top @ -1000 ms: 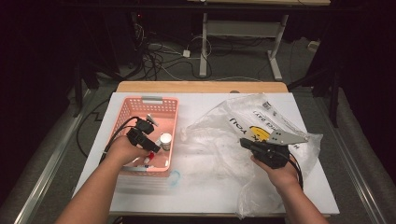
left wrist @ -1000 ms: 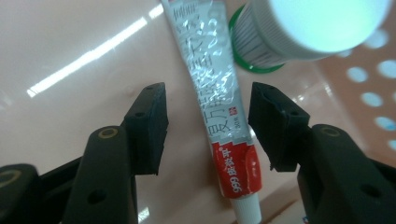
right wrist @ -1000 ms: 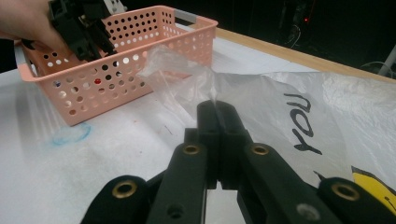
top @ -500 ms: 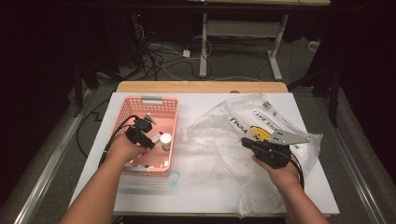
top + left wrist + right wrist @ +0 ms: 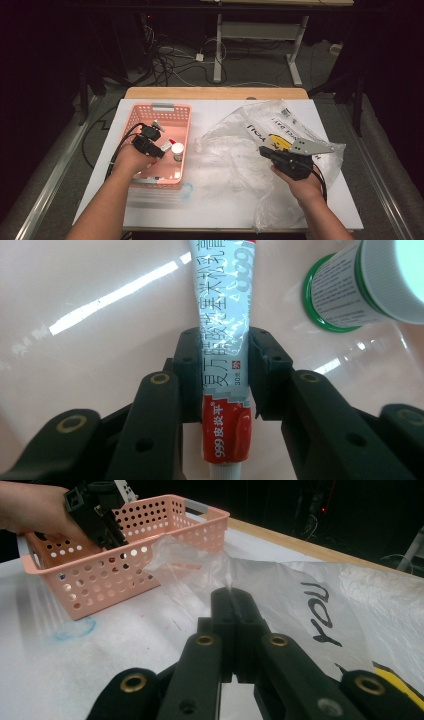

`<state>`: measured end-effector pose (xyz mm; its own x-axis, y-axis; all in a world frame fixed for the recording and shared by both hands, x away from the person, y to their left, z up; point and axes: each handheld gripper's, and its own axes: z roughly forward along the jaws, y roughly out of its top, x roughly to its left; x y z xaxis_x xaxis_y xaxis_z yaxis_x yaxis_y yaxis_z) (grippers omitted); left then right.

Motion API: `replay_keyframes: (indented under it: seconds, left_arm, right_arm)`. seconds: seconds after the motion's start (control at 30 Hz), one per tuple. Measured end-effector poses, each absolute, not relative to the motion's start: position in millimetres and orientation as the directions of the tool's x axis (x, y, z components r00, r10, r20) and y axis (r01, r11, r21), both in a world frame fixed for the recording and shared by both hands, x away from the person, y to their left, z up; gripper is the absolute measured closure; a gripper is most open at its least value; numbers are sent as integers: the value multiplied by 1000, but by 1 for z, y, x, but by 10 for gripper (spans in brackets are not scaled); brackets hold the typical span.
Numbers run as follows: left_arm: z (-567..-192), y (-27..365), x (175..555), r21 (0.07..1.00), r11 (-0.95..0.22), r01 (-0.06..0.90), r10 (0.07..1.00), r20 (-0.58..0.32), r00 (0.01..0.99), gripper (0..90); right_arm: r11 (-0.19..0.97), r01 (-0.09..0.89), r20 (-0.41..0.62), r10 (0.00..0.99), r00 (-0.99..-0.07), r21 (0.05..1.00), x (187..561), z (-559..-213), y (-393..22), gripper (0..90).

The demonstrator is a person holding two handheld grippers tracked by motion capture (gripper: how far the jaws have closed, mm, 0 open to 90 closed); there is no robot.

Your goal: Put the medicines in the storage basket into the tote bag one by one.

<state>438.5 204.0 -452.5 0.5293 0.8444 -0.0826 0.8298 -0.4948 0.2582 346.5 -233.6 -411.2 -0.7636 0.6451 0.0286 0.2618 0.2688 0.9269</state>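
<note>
Item 1 — left gripper (image 5: 226, 360): inside the pink basket (image 5: 181, 112) near the table's (image 5: 210, 200) left edge, pointing down at the basket floor. Its jaws have just been closing, and the pads now press both sides of a red-and-silver ointment tube (image 5: 226, 340) lying flat there. Compared with a second ago, when the jaws stood wider over the basket, this reads as the pick being made; lifting the tube out looks like the step in hand. The left forearm comes in from the table's near edge, hand over the basket's near half.

Item 2 — white bottle with green rim (image 5: 360, 285): on its side in the basket, just beside the tube, apart from the jaws.

Item 3 — clear plastic bag (image 5: 260, 150): spread over the table's right half, its open mouth toward the basket — the likely destination for the tube.

Item 4 — right gripper (image 5: 232, 605): jaws pressed together on a fold of the bag near its mouth, holding it slightly raised. The right hand rests low toward the near right corner, wrist level, unmoved over the past second.
</note>
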Motion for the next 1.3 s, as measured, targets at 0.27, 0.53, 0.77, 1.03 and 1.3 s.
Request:
replay_keyframes:
  seconds: [0.27,0.53,0.77,1.03,1.3]
  left_arm:
    - [-451,206,439,276,-493,825,843,-82,532,679]
    - [-442,212,437,325,-459,827,857,-84,508,678]
    - [-429,217,427,396,-423,815,859,-113,500,678]
    - [-413,219,407,494,-391,777,846,-139,514,678]
    - [-408,222,390,560,-345,753,847,-160,506,678]
  right_arm:
    - [267,257,27,643,-765,929,348,-410,-233,900]
    - [256,250,26,648,-761,934,347,-407,-235,900]
    - [255,250,29,644,-764,934,348,-407,-235,900]
    - [253,249,29,644,-765,935,347,-407,-235,900]
    - [244,241,27,647,-762,939,346,-404,-237,900]
